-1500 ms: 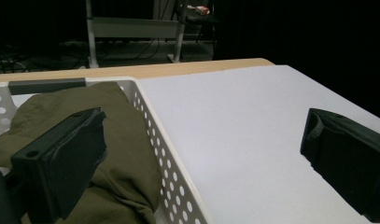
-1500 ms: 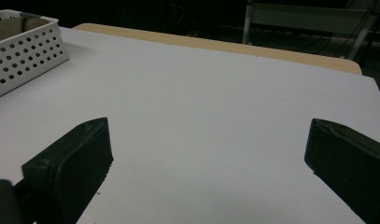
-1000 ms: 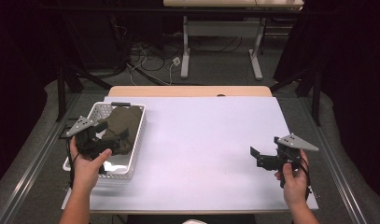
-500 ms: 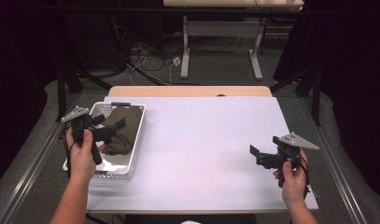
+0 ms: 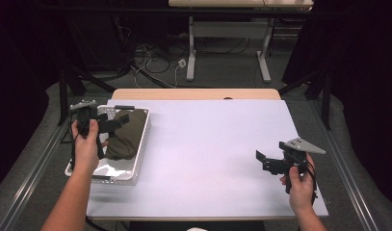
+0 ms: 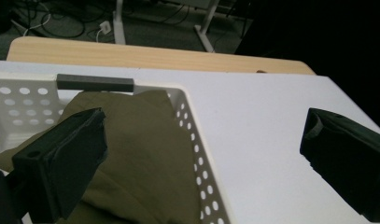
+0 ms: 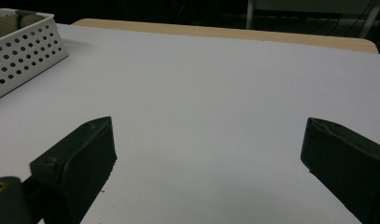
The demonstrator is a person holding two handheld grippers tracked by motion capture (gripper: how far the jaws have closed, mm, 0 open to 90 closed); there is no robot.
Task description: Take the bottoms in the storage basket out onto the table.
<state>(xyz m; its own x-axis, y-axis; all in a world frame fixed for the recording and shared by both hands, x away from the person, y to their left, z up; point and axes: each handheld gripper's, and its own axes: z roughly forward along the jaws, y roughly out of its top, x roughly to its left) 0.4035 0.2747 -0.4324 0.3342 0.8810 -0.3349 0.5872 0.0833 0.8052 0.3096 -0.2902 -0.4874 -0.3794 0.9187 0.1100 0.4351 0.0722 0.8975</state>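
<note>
L gripper (image 5: 117, 121) held over white basket's (image 5: 141, 144) near-left part, jaws wide apart, nothing between. L hand (image 5: 86, 144) grips its handle. R gripper (image 5: 264, 161) well apart from basket, jaws wide, empty, in R hand (image 5: 298, 182).

Smooth matt white sheet over the surface (image 5: 213, 159), pale wood edge showing at the far side. White plastic basket (image 6: 197, 154), perforated, slightly glossy, dark matt strip (image 6: 95, 82) on its rim. Olive cloth (image 6: 141, 163) inside, soft, creased, matt. Matt black plastic on both tools, left tool (image 6: 201, 154), right tool (image 7: 208, 163), faintly grainy.
</note>
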